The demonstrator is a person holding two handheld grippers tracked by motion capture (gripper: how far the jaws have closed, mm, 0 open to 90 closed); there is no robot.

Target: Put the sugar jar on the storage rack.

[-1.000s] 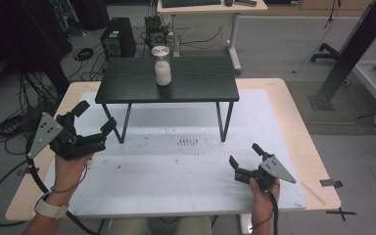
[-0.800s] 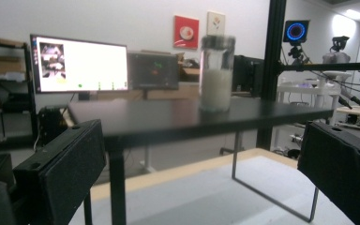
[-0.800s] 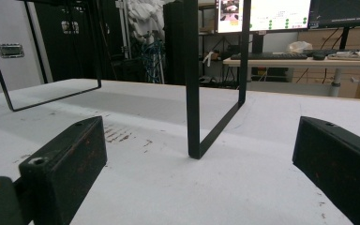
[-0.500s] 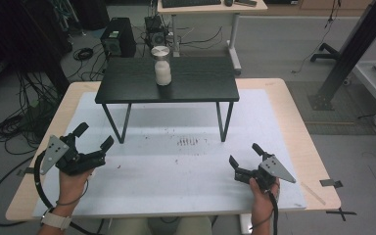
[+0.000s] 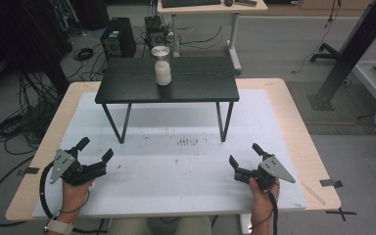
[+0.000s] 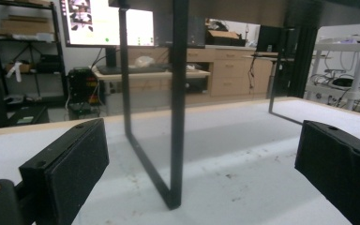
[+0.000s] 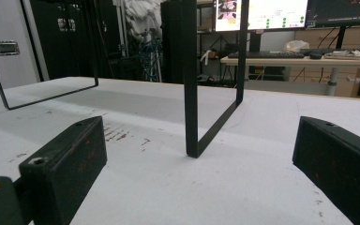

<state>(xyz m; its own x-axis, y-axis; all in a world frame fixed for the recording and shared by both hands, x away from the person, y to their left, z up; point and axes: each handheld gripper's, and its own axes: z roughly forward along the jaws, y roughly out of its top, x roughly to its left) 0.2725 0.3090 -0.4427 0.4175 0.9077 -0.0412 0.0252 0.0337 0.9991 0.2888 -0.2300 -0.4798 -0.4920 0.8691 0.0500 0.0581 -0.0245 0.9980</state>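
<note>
A glass jar (image 5: 162,65) with a metal lid and white contents stands upright on a small black raised table (image 5: 196,88) at the back of the white mat. My left gripper (image 5: 95,149) rests low near the mat's front left, open and empty, facing the black table's left leg frame (image 6: 177,117). At the front right my right gripper (image 5: 245,153) is also open with nothing between its jaws, and it looks at the right leg frame (image 7: 191,93).
The white mat (image 5: 176,166) covers a wooden tabletop (image 5: 303,147). Faint dark marks (image 5: 191,142) lie on the mat's middle. Tape strips (image 5: 332,182) stick near the front corners. Cables and equipment (image 5: 117,41) sit on the floor behind.
My left gripper has drawn back toward the front edge and dropped lower on the mat. The right gripper has stayed put.
</note>
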